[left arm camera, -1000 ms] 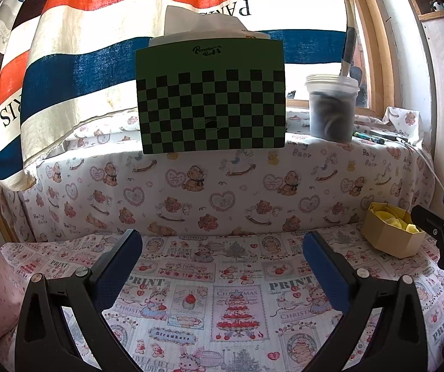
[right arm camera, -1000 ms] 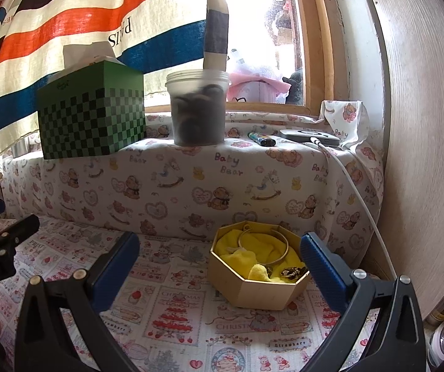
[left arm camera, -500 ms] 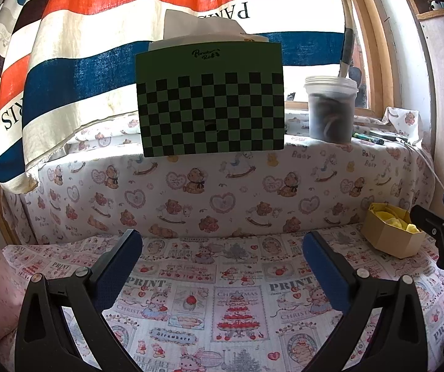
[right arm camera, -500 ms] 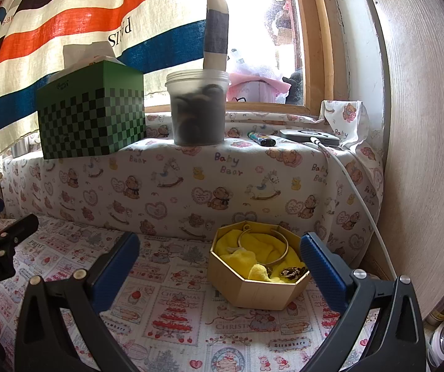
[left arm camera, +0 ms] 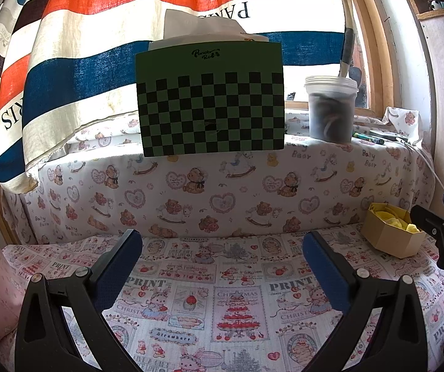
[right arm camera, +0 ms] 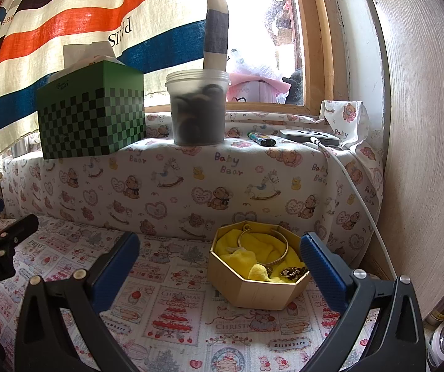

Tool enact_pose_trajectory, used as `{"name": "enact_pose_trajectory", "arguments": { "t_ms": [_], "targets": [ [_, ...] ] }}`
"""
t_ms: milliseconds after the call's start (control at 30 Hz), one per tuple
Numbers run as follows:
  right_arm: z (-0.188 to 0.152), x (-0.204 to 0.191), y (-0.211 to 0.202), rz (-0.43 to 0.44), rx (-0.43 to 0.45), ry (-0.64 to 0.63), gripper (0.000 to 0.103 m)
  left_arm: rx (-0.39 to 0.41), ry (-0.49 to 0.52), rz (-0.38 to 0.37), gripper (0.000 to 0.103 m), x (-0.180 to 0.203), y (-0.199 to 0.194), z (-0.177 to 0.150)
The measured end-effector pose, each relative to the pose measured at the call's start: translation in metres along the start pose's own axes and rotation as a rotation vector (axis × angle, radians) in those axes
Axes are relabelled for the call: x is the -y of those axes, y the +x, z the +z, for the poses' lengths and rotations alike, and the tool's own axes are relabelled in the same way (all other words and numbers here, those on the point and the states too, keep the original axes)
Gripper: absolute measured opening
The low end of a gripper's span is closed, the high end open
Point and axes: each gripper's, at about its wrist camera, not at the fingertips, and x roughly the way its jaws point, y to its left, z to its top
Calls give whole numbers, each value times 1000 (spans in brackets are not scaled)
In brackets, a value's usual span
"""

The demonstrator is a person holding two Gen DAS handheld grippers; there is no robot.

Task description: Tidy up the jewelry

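Observation:
A gold octagonal jewelry box (right arm camera: pixel 257 285) lined with yellow cloth stands on the patterned cloth. A gold bangle (right arm camera: pixel 265 246) and a small dark trinket (right arm camera: pixel 293 271) lie inside it. My right gripper (right arm camera: pixel 218 266) is open and empty, just in front of the box and slightly left of it. The box also shows at the far right of the left wrist view (left arm camera: pixel 390 232). My left gripper (left arm camera: pixel 222 266) is open and empty over bare cloth, well left of the box. The right gripper's tip (left arm camera: pixel 441 232) shows in the left wrist view.
A raised ledge with bear-print cloth (right arm camera: pixel 222 179) runs behind the box. On it stand a green checkered tissue box (left arm camera: pixel 211 99), a plastic tub (right arm camera: pixel 198 108), a lighter (right arm camera: pixel 260 138) and a device with a white cable (right arm camera: pixel 310 136). A wooden panel (right arm camera: pixel 423 155) bounds the right.

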Motion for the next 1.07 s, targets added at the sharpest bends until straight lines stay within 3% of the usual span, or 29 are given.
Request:
{"name": "enact_pose_trajectory", "arguments": {
  "t_ms": [1067],
  "targets": [
    [0,0,1,3,-8,-2,103,-2,0,1,103,0,0,0]
  ]
}}
